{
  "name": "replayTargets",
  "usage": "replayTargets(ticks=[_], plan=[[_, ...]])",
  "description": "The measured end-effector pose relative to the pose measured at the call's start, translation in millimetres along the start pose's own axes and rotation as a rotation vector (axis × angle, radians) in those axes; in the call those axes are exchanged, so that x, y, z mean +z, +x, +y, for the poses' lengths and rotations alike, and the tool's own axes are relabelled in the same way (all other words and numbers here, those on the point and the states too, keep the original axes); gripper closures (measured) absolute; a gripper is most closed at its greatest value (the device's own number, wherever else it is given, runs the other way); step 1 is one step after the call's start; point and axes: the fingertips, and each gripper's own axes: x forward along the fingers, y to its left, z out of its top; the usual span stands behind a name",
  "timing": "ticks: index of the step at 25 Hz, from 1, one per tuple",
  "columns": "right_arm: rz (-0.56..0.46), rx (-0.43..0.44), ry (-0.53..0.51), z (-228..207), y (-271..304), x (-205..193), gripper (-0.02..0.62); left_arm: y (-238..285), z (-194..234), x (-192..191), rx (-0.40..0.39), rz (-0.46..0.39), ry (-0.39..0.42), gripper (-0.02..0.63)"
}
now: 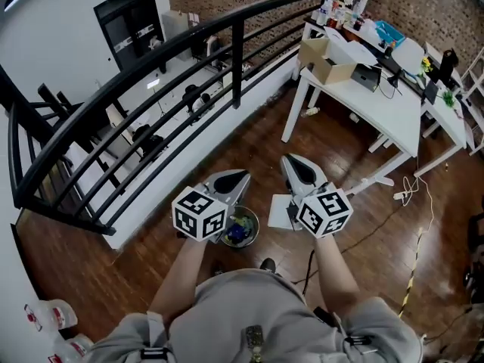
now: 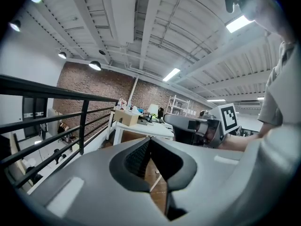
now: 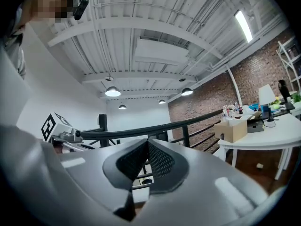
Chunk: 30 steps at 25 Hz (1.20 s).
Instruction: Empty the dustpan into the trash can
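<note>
In the head view a small round trash can [image 1: 240, 230] with colourful litter inside stands on the wood floor, right under my hands. A flat white thing [image 1: 280, 207], perhaps the dustpan, lies on the floor beside it, half hidden by my right gripper. Both grippers are raised and point level, away from me. My left gripper [image 1: 240, 175] has its jaws closed together with nothing between them [image 2: 150, 140]. My right gripper [image 1: 292, 159] is shut and empty too [image 3: 146, 141]. Neither gripper touches the can or the white thing.
A black metal railing [image 1: 151, 74] curves across ahead and to the left, with a lower floor beyond it. White tables [image 1: 393, 97] with boxes and clutter stand at the right. Cables [image 1: 412, 195] trail over the floor. Plastic bottles [image 1: 53, 320] lie at the lower left.
</note>
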Motion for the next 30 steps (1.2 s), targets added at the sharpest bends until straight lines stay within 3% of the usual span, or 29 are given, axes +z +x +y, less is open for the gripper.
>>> replayTargets(ticks=[7,30], plan=[[0.013,0.010,-0.023,19.1,-0.6,13.3,0.598,-14.9,1.2,15.4,0.009,-0.024,0.015,0.629],[0.031,0.004,-0.003,26.5,-12.8,9.8,0.598,-20.8,-10.2,9.6,0.009,-0.016,0.004,0.629]])
